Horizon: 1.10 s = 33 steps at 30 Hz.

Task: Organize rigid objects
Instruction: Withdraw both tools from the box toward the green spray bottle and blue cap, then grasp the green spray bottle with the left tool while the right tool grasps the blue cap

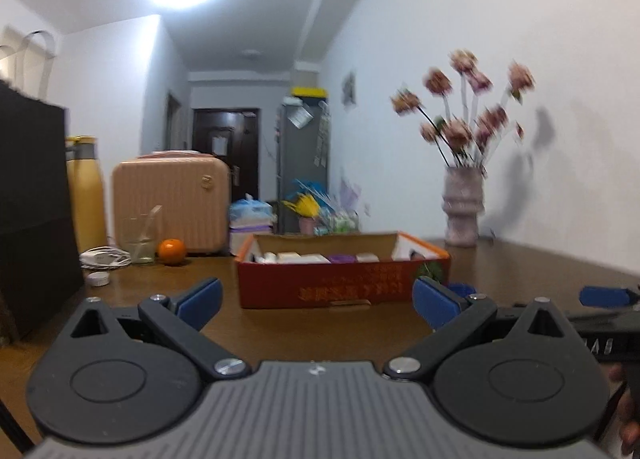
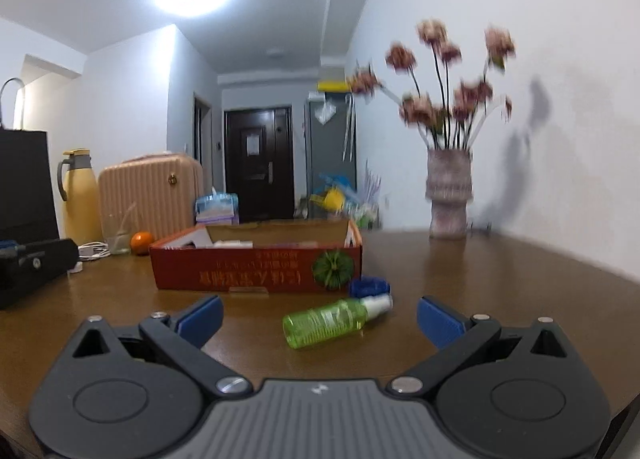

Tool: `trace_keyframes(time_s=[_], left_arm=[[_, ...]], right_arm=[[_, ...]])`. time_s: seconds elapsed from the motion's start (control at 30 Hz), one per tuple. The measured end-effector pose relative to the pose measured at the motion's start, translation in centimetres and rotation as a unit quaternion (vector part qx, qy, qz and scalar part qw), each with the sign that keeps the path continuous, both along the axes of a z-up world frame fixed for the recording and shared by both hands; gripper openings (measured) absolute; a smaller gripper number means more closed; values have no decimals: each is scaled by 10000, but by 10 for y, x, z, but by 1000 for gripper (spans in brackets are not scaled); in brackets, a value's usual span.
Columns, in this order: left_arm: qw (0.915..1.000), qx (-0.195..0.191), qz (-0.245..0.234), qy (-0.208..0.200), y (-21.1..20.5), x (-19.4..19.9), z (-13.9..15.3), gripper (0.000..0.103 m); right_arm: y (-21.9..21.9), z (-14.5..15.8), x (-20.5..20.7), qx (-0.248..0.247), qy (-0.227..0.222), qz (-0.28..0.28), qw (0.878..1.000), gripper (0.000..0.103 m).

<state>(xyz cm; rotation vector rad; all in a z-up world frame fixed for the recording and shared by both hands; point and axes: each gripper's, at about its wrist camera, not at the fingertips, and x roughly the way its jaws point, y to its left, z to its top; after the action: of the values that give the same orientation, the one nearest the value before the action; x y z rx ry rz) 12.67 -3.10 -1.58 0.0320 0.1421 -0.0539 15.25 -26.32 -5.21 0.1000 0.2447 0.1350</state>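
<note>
grippers both sit low over the brown table (image 2: 500, 279), each with its blue-padded fingers spread wide and nothing between them. left gripper (image 1: 316, 299) faces the red box (image 1: 340, 283), which stands just ahead of it on the table; inside the box lie several small white and purple packs, too blurred to tell apart. right gripper (image 2: 318, 317) points at a green spray bottle (image 2: 332, 321) lying on its side on the table, its white nozzle end turned toward the box (image 2: 256, 269) and its body apart from both fingers. a blue cap (image 2: 368, 285) lies just beyond the nozzle, near the box's front right corner. box stands between the bottle and the back of the table. behind it, to the left, are an orange (image 2: 142, 243), a glass (image 1: 138, 243), a white cable (image 1: 105, 257), a yellow flask (image 2: 80, 199) and a pink suitcase (image 1: 170, 203). a vase (image 2: 448, 195) of flowers stands well apart on the right, near the wall. the left gripper's body shows at the left edge of the right wrist view.
</note>
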Motion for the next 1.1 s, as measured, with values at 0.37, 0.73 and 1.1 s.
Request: trace_keyframes(time_s=[0.37,0.73,1.1], left_arm=[[9887,668,-1001,890,-70,106,-19,103],[9694,849,-1637,1623,-109,175,-39,99],[9331,785,-2564,2397,-128,228,-53,77]], right_arm=[[-55,-6,61,595,409,-70,9974,103],[-78,-10,133,526,975,305,9934,98],[-76,-25,201,898,1791,512,9784,88]])
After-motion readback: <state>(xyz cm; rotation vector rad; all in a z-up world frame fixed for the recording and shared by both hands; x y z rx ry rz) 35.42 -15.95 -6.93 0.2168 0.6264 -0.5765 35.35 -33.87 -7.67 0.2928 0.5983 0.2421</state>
